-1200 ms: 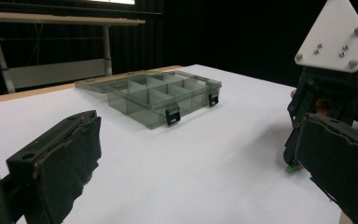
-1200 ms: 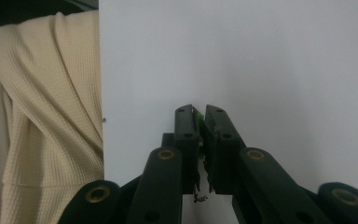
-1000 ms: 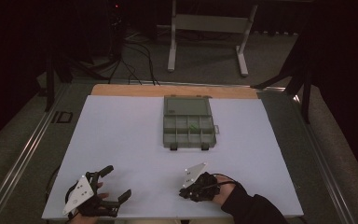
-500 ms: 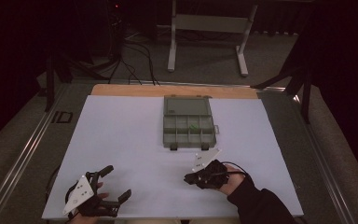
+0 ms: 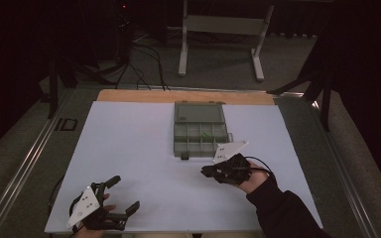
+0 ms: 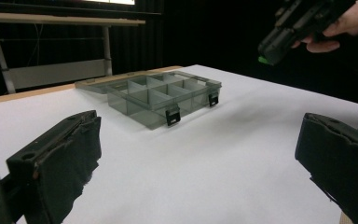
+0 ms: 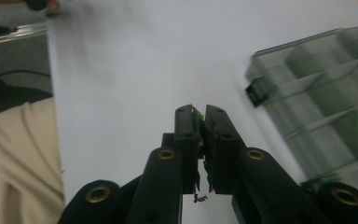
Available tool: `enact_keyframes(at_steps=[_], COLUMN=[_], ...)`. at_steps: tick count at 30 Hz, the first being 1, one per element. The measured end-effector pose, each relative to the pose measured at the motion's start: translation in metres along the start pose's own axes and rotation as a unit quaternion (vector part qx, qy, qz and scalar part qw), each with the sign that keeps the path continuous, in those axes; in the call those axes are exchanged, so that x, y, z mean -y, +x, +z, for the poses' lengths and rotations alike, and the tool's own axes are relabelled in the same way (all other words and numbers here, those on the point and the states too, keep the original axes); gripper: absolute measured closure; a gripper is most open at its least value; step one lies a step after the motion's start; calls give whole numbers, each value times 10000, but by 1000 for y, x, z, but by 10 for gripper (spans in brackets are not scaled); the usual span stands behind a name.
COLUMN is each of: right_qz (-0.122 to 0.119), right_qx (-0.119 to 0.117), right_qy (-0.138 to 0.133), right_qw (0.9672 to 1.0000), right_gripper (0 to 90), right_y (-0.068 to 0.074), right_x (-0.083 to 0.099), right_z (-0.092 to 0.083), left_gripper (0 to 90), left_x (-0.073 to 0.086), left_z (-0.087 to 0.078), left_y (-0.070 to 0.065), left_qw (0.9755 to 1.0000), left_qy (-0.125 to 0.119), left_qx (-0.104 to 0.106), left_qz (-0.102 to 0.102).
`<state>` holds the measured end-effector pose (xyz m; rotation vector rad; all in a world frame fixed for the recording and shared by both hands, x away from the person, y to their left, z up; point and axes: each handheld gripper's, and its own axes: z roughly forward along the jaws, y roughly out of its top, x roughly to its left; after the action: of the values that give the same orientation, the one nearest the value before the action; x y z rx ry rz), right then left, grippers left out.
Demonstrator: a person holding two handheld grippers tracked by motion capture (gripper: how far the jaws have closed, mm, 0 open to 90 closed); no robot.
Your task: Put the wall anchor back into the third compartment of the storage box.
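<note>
My right tongs pinch a tiny green bit, up above the bench beside the open box. My left tongs are wide, holding nothing.

Left gripper spread wide and low, right gripper closed and lifted.

The left gripper rests at the near left corner of the surface, its jaws wide apart, a hand beneath its grey plate. The right gripper is held above the surface's near right part, jaws pressed together with a sliver of green between them, gripped by a dark-sleeved hand.
</note>
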<state>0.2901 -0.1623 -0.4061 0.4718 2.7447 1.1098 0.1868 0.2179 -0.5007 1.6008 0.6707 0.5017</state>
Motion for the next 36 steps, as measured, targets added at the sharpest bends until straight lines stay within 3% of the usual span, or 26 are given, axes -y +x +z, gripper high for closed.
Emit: enact_keyframes(at_steps=[14,28,36], right_qz=[412,783,973], right_qx=[643,1318,1566], right_qy=[-217,-313,-418], right_qw=[9968,9877,9820], right_gripper=[843,843,843], right_y=[-33,-67,-83], right_x=[-15,-24,-28], right_z=[-13,-13,-13], left_gripper=[2,2,2], left_x=[0,0,0], left_z=[0,0,0], left_y=[0,0,0], left_qw=[10000,10000,10000], left_qy=[-5,-5,-5], left_qx=[0,-1,2], left_qz=[-5,-12,-15])
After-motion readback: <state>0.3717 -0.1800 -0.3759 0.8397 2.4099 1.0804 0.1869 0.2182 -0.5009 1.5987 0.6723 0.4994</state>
